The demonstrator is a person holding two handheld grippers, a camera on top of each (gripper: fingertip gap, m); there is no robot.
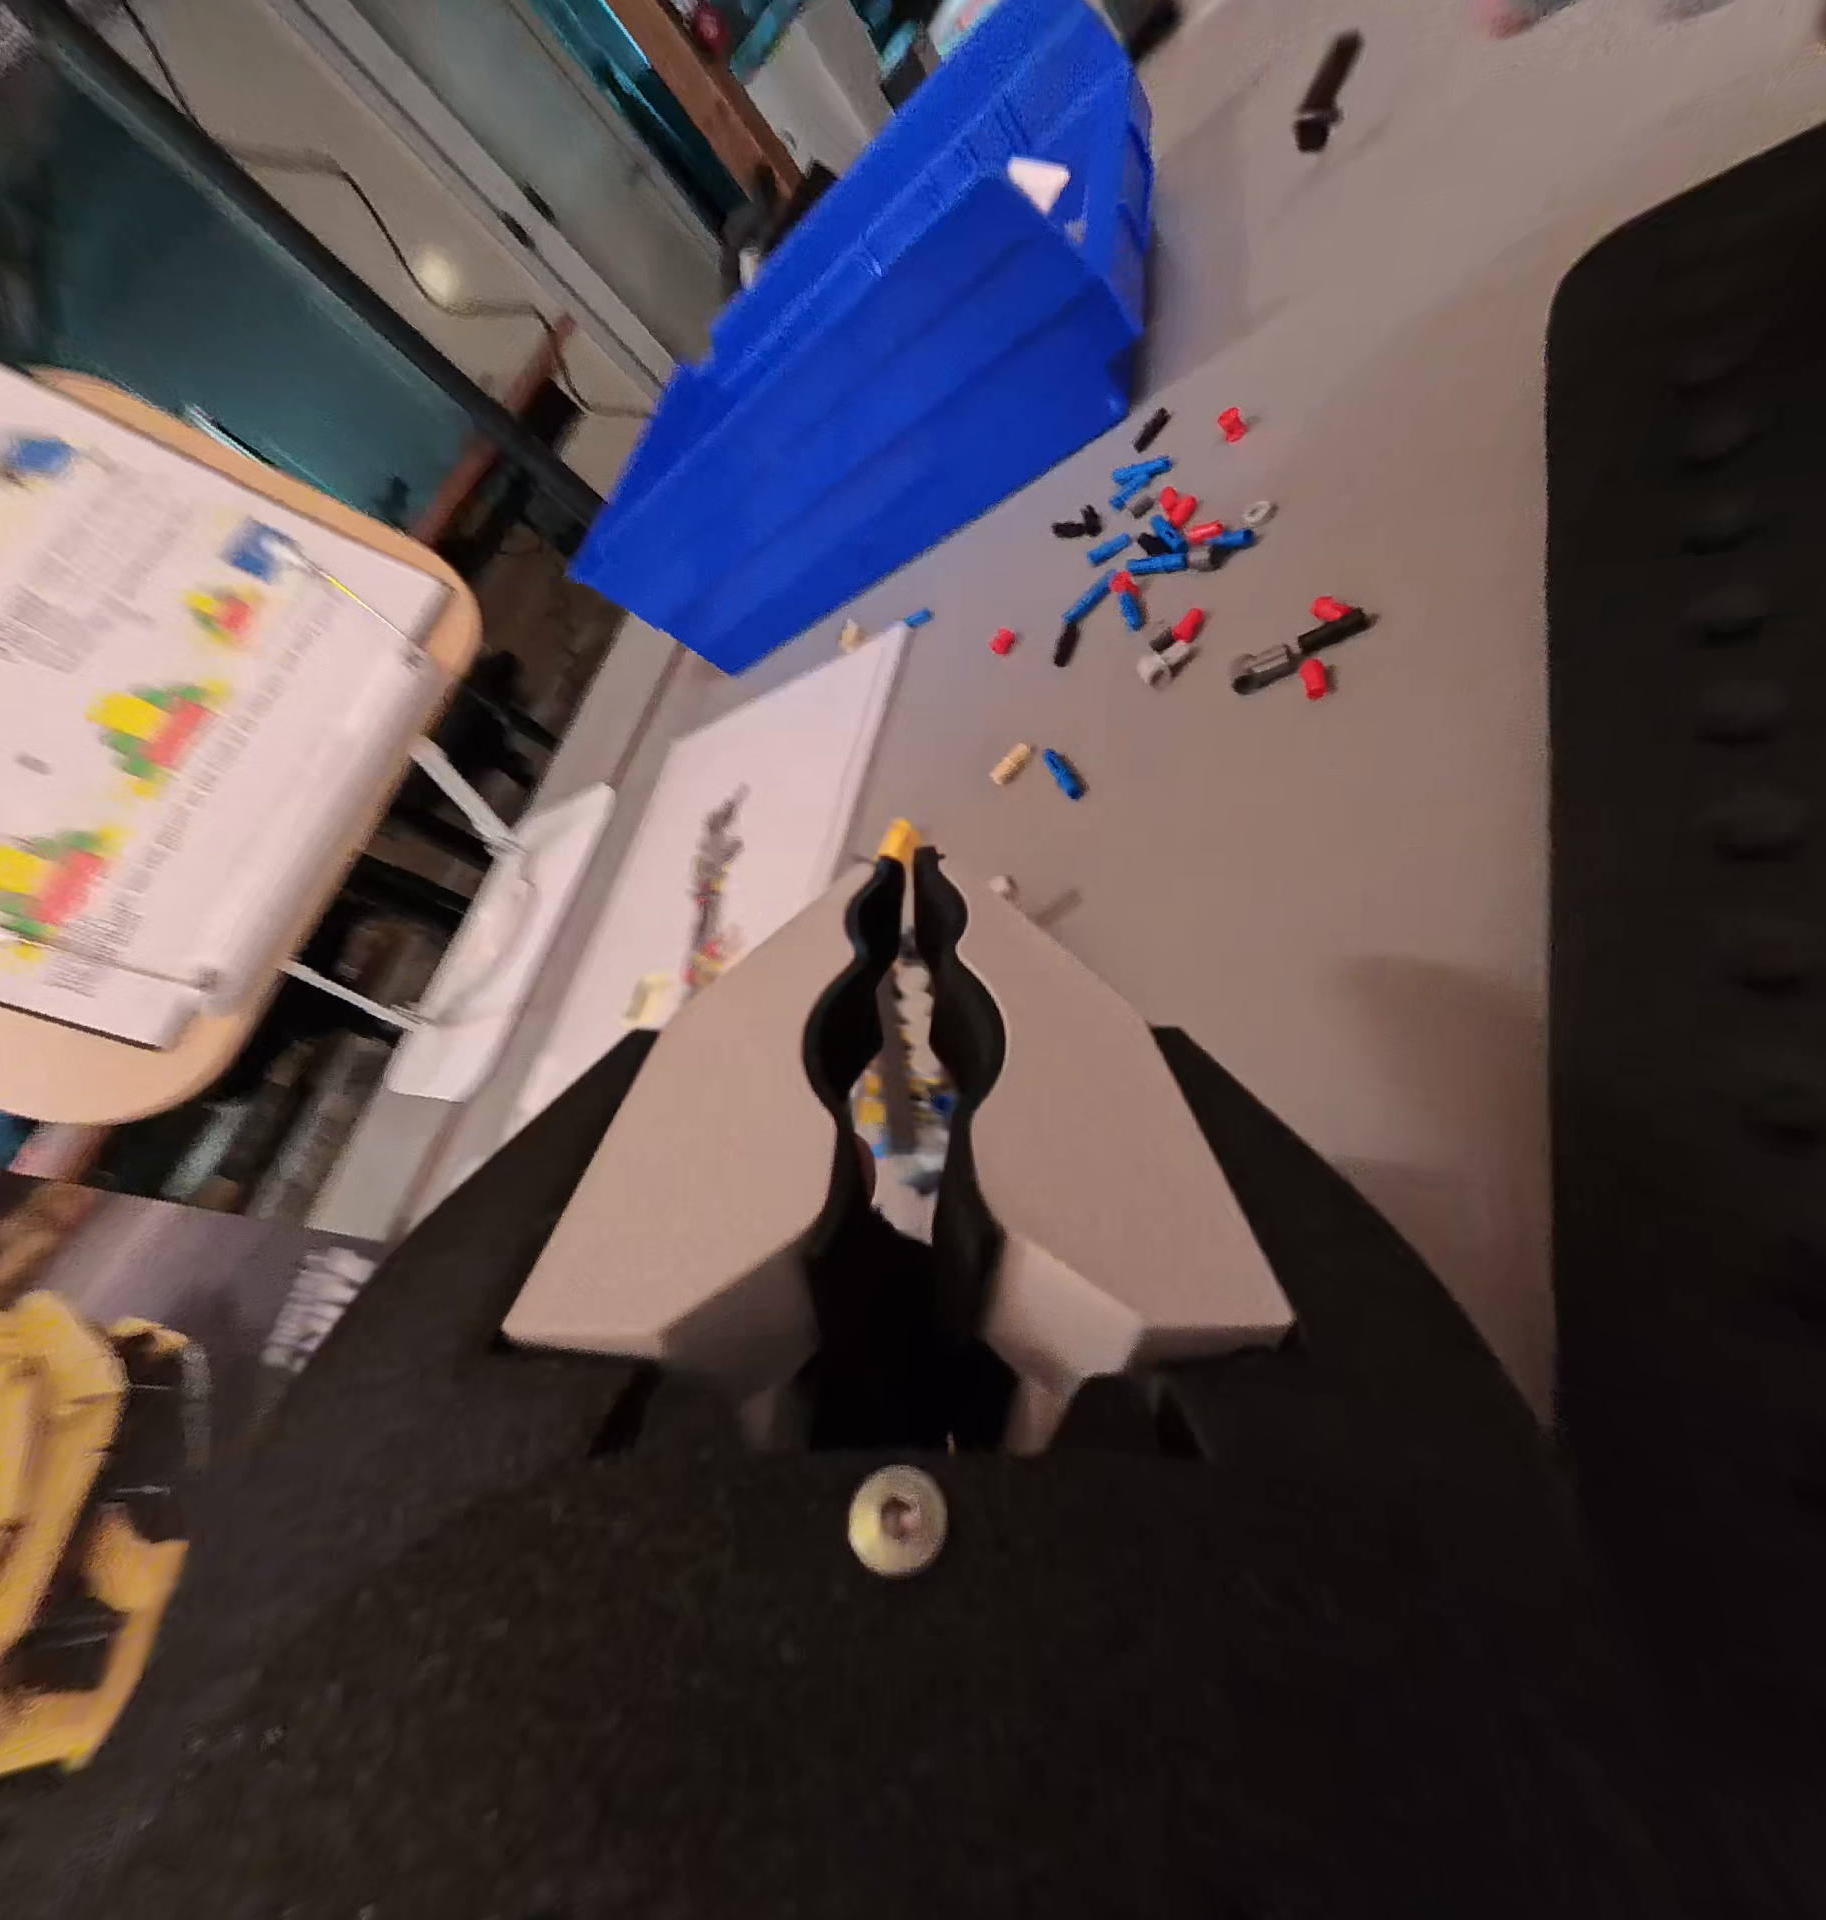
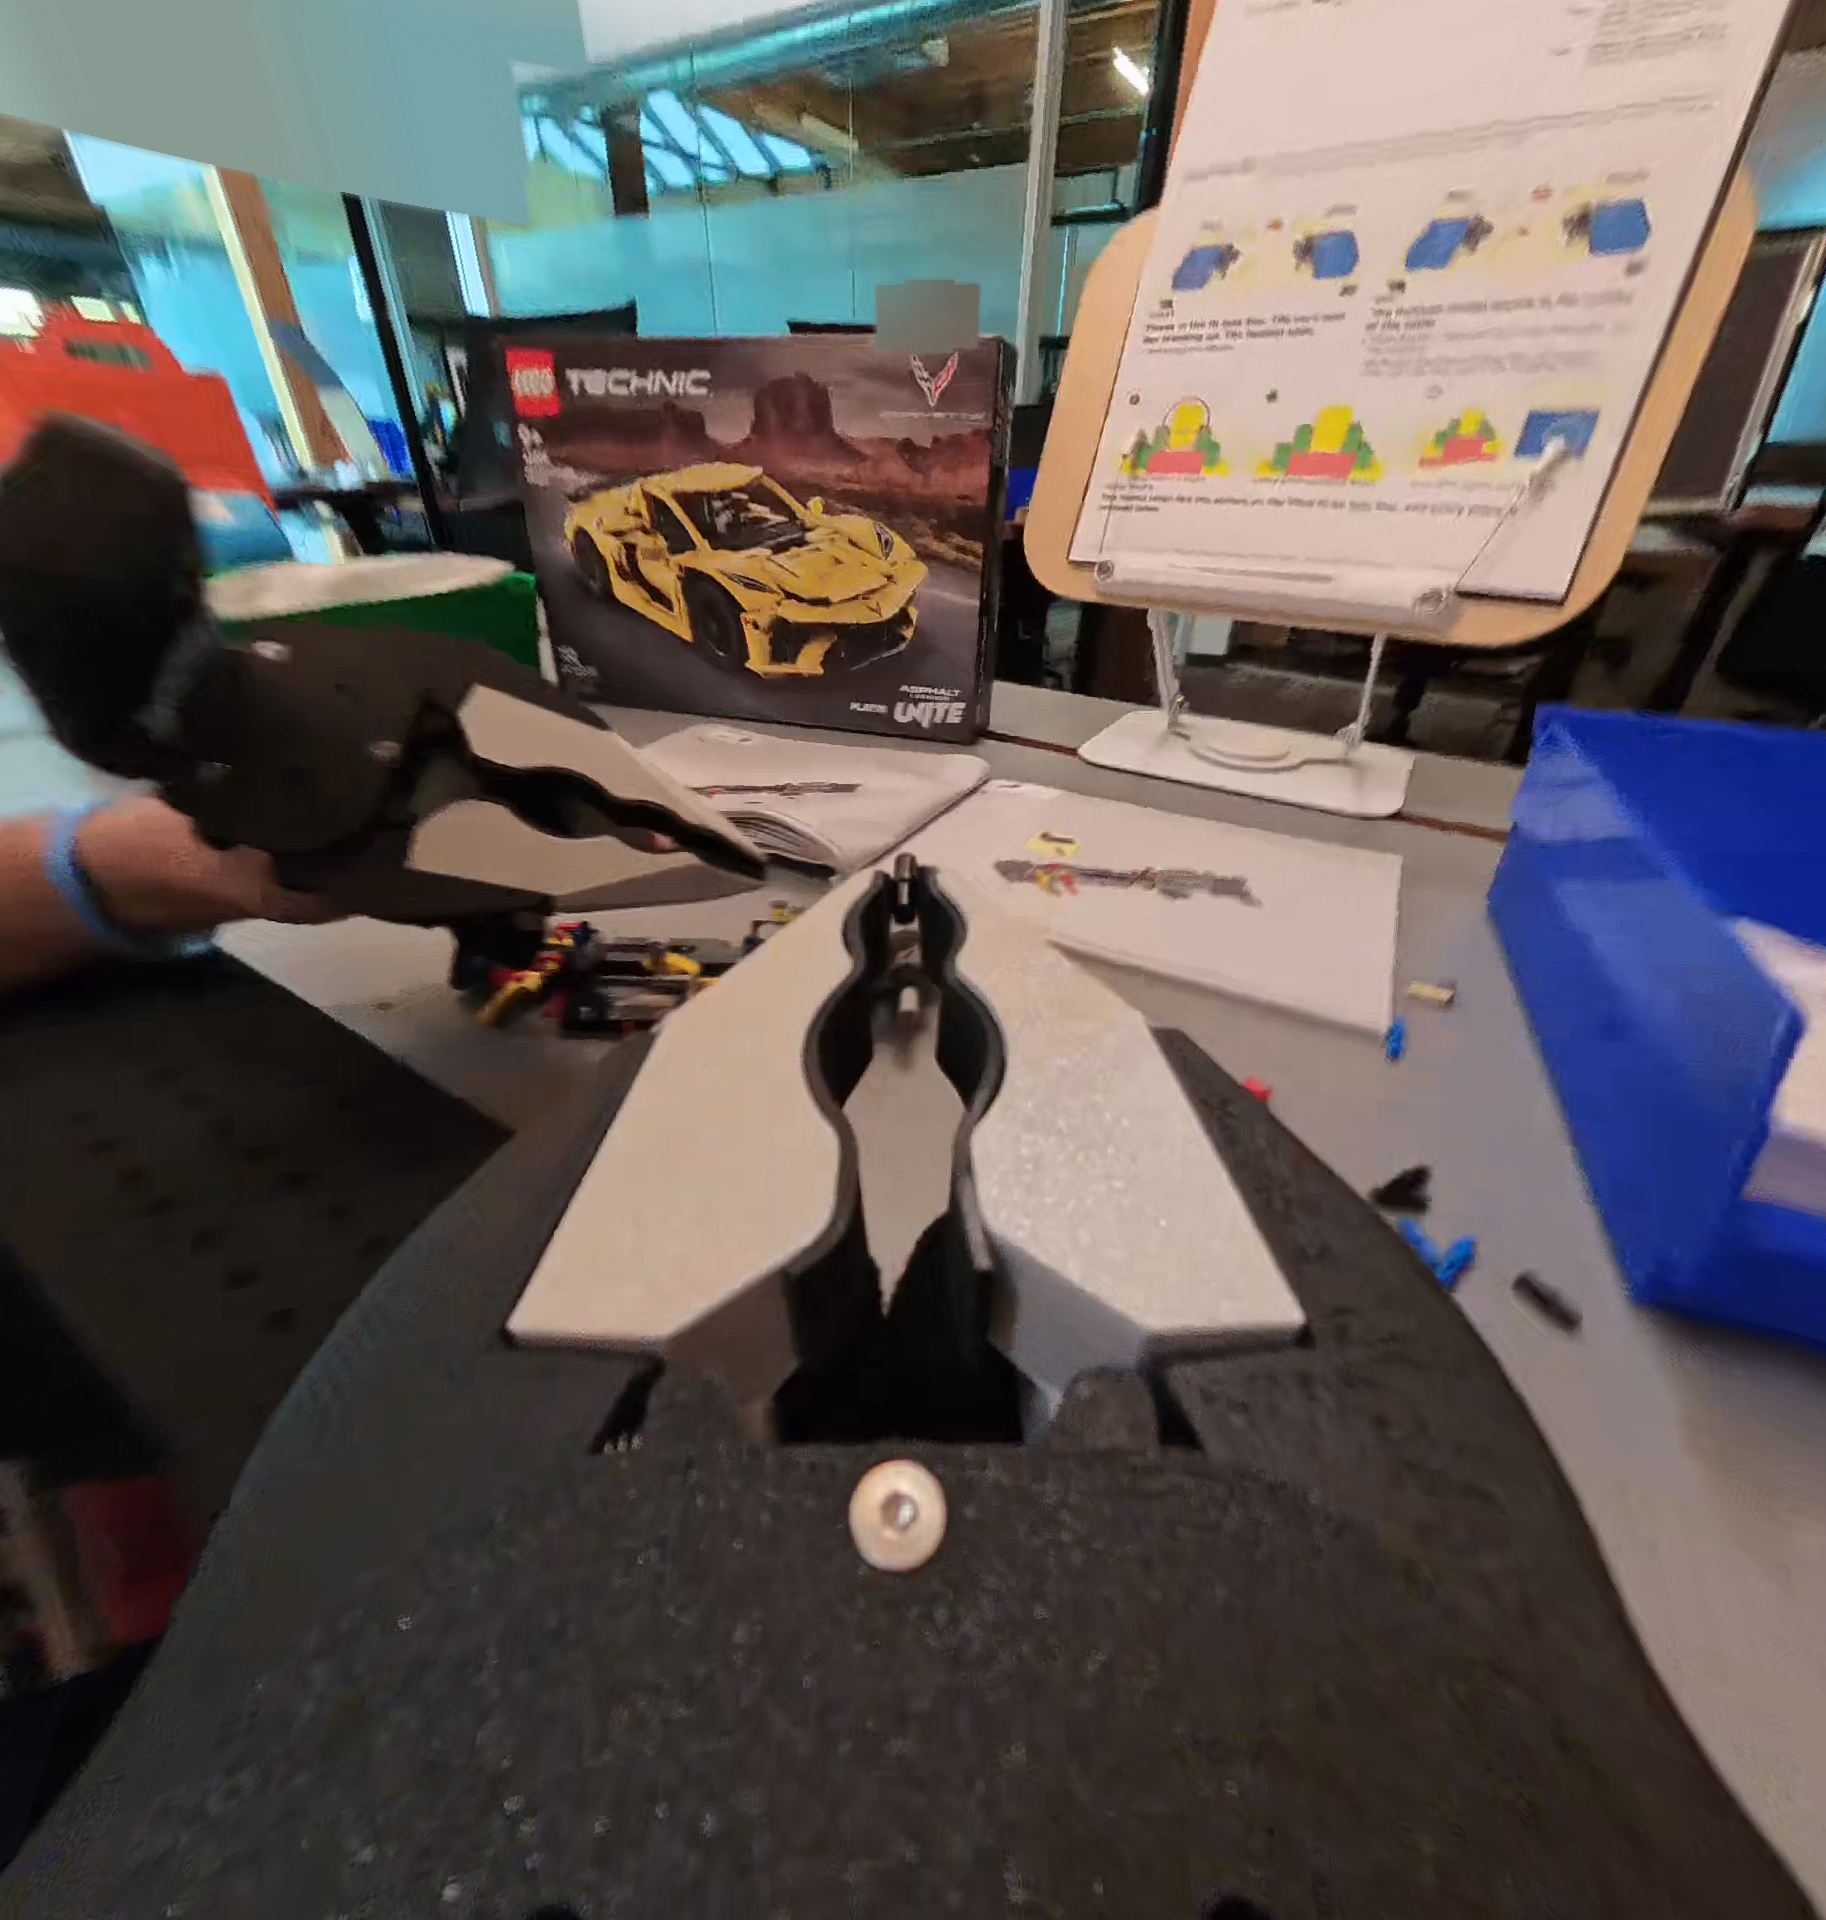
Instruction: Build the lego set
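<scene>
My left gripper (image 1: 907, 862) is shut on the partly built lego assembly (image 1: 914, 1049), with a yellow part (image 1: 898, 836) sticking out at its tips. In the right wrist view the left gripper (image 2: 753, 862) reaches in from the left, over the black and yellow assembly (image 2: 597, 977) low above the table. My right gripper (image 2: 904, 883) is shut on a small dark pin (image 2: 904, 940). It is held just right of the left gripper's tips, over the open instruction booklet (image 2: 1200, 894). Loose blue, red and black pins (image 1: 1169, 561) lie scattered on the grey table.
A blue bin (image 1: 888, 416) (image 2: 1667, 987) stands on the table beside the loose pins. The set's box (image 2: 763, 530) and a document stand with printed sheets (image 2: 1356, 364) stand at the back. A black mat (image 1: 1719, 727) (image 2: 161, 1143) covers one side. A person's forearm (image 2: 15, 894) holds the left gripper. There is about 12 cm between the tips of the two grippers.
</scene>
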